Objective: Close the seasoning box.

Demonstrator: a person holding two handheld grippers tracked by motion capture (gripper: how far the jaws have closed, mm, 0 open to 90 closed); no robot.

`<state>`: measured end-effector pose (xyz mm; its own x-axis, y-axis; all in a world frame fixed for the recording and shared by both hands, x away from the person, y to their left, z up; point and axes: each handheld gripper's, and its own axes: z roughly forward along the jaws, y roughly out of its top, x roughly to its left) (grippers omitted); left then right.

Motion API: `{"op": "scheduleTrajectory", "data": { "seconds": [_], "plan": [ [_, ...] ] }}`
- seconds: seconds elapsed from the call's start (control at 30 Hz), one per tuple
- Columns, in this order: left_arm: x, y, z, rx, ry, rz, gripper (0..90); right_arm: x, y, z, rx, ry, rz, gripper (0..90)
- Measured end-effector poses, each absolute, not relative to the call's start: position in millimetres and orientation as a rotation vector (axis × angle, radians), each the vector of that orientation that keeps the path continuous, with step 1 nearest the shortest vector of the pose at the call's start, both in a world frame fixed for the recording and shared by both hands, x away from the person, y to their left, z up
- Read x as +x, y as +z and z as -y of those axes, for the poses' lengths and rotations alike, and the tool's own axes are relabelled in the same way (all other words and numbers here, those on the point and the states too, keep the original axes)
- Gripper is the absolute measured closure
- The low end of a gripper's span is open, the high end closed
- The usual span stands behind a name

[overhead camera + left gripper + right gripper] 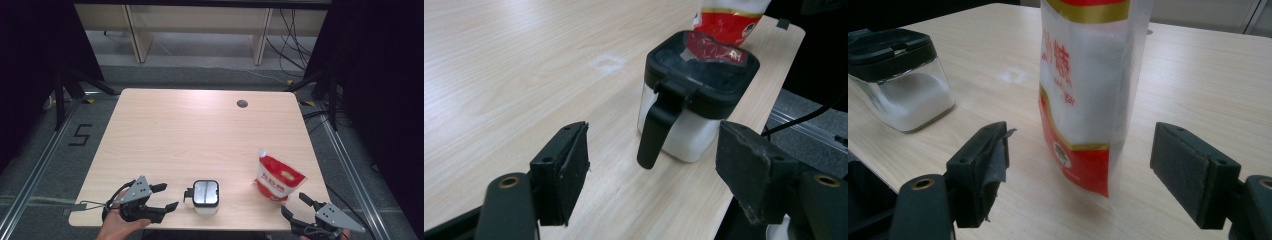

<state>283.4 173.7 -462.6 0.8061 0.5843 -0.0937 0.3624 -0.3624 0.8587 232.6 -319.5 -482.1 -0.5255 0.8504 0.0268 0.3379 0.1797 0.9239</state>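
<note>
A clear jar [205, 196] with a black lid, part filled with white powder, stands near the table's front edge. Its black handle [656, 130] points toward my left gripper [169, 196], which lies just left of it with jaws wide apart and nothing between the pads. In the left gripper view the jar [696, 100] sits a short way beyond the jaws. A red and white bag of sugar [277, 177] stands upright at the front right. My right gripper [292, 203] is open just in front of the bag [1088, 100], not touching it.
The light wooden table [200, 130] has a small cable hole [242, 103] at the back right. The front edge runs close under both grippers. Dark floor, rails and cables surround the table, and the jar [898, 80] shows at the left of the right gripper view.
</note>
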Motion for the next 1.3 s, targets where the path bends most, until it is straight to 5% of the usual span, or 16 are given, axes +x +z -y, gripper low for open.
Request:
{"op": "scheduleTrajectory", "data": {
  "seconds": [1.3],
  "plan": [
    [263,-494,-173,2.148,0.297,-0.734,20.4,220,-488,312,1.151,1.323,-2.050,17.2]
  ]
}}
